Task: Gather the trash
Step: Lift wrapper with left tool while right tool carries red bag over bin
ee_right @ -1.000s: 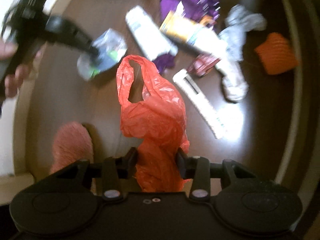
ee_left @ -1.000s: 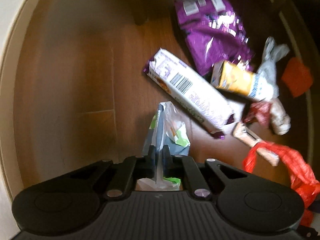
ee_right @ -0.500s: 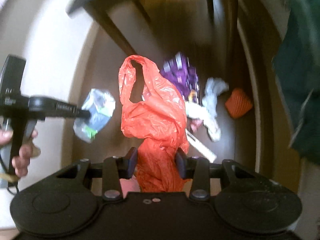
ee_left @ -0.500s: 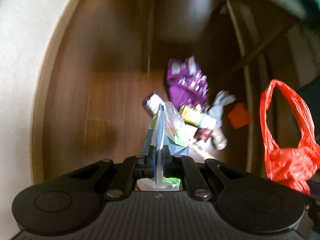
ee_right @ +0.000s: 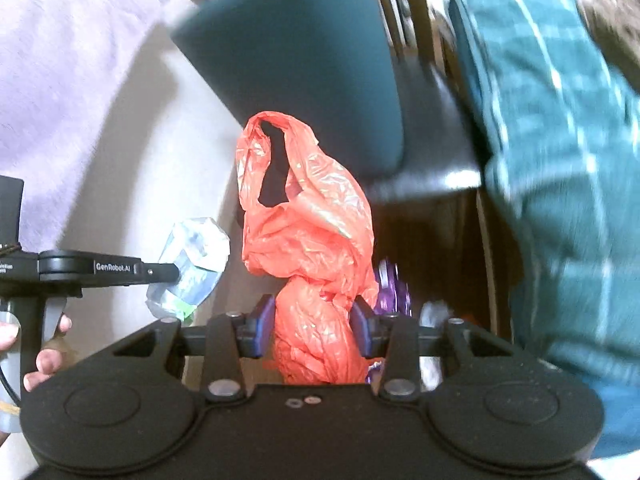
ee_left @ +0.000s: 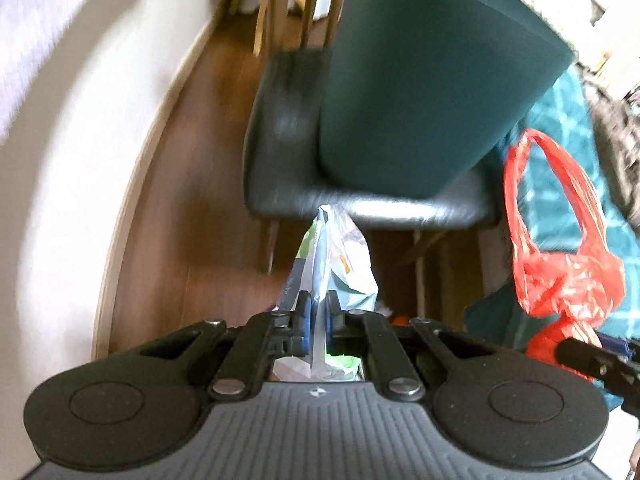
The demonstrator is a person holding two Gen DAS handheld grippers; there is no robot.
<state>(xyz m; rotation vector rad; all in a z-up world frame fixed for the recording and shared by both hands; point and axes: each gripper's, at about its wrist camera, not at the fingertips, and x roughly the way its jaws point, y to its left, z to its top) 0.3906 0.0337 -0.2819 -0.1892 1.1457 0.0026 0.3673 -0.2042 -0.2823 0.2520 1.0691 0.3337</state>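
Observation:
My left gripper [ee_left: 317, 312] is shut on a crumpled clear wrapper with green print [ee_left: 340, 256], held up in the air. In the right wrist view the same wrapper [ee_right: 192, 268] hangs at the left gripper's tip, just left of the bag. My right gripper [ee_right: 314, 330] is shut on an orange plastic bag [ee_right: 308, 232], bunched between the pads, with its handle loop standing up. The bag also shows in the left wrist view [ee_left: 560, 248] to the right of the wrapper. A purple snack packet [ee_right: 390, 290] on the floor peeks out behind the bag.
A chair with a dark seat [ee_left: 288, 152] and a teal backrest [ee_left: 420, 80] stands straight ahead on the wooden floor [ee_left: 192, 208]. A teal checked cloth [ee_right: 560, 160] hangs at the right. A pale wall [ee_left: 60, 160] runs along the left.
Both grippers have risen and tilted up from the floor with the wrapper and the bag still held. The trash pile has dropped almost out of view and the chair now fills the view.

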